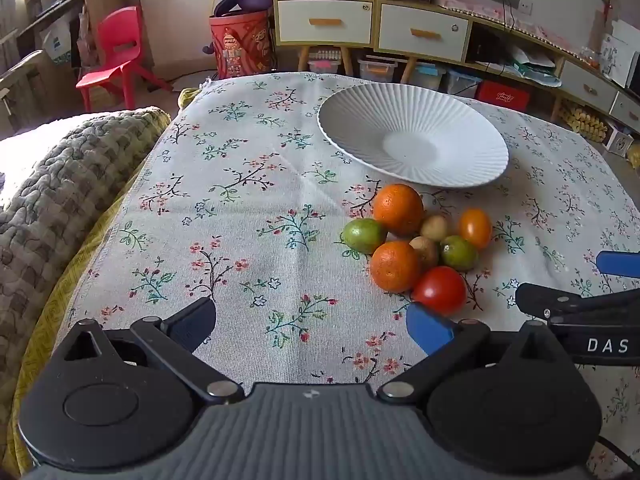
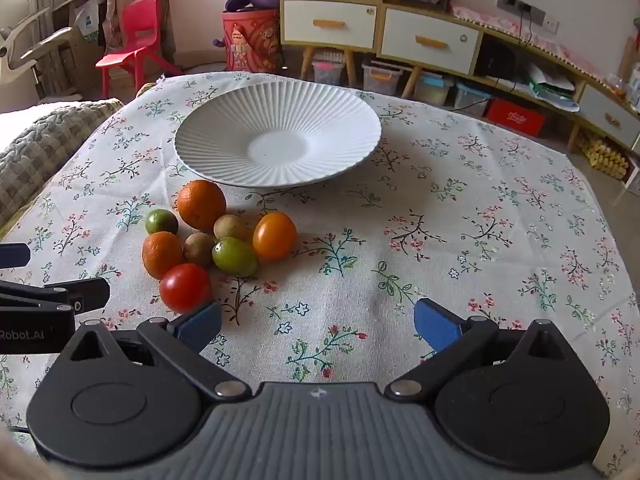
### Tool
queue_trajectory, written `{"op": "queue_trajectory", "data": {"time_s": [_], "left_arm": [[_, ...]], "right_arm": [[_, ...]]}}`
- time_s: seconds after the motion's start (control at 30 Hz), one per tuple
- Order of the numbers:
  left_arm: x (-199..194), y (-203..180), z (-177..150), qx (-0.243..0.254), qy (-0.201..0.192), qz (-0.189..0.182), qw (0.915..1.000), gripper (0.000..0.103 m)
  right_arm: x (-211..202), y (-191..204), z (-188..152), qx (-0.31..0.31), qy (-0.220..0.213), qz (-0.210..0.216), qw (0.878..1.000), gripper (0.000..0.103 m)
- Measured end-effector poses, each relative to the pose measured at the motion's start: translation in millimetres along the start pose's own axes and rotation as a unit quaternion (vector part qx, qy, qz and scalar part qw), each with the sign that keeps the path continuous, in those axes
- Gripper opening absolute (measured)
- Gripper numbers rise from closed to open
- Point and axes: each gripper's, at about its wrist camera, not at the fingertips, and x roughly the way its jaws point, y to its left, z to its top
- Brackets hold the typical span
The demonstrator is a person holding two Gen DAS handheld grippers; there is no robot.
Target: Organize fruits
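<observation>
A cluster of fruits lies on the floral tablecloth in front of a white ribbed plate (image 1: 412, 136) (image 2: 276, 136), which is empty. The cluster holds two oranges (image 1: 398, 209) (image 2: 201, 204), a red tomato (image 1: 440, 290) (image 2: 185, 287), an orange tomato (image 1: 475, 228) (image 2: 275, 236), two green limes (image 1: 364, 235) (image 2: 234, 256) and two small brown fruits (image 1: 434, 227) (image 2: 229, 227). My left gripper (image 1: 310, 326) is open and empty, left of the cluster, its right fingertip just below the red tomato. My right gripper (image 2: 318, 326) is open and empty, right of the cluster, its left fingertip just below the red tomato.
A quilted blanket (image 1: 60, 184) lies over the table's left edge. Beyond the far edge stand a red chair (image 1: 116, 52), a red bin (image 1: 242, 42) and a drawer cabinet (image 1: 372, 24). The right gripper's fingers reach into the left wrist view at the right edge (image 1: 580, 304).
</observation>
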Motion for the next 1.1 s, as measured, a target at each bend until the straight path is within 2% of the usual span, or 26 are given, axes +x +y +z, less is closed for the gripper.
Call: {"op": "queue_trajectory", "data": {"time_s": [0.43,0.67,1.1], "left_arm": [[7,16,9,0.005,0.004,0.002,1.0000,0.092],[3,3,1,0.005,0.000,0.019,0.9998,0.092],[4,2,0,0.006,0.001,0.018,0.9998,0.092]], "right_arm": [[1,0,3,0.006,0.008,-0.008,1.000,0.103],[-1,0,3,0.007,0.012,-0.009,1.000,0.103],[-1,1,2,0.000,0.005,-0.012,1.000,0.103]]}}
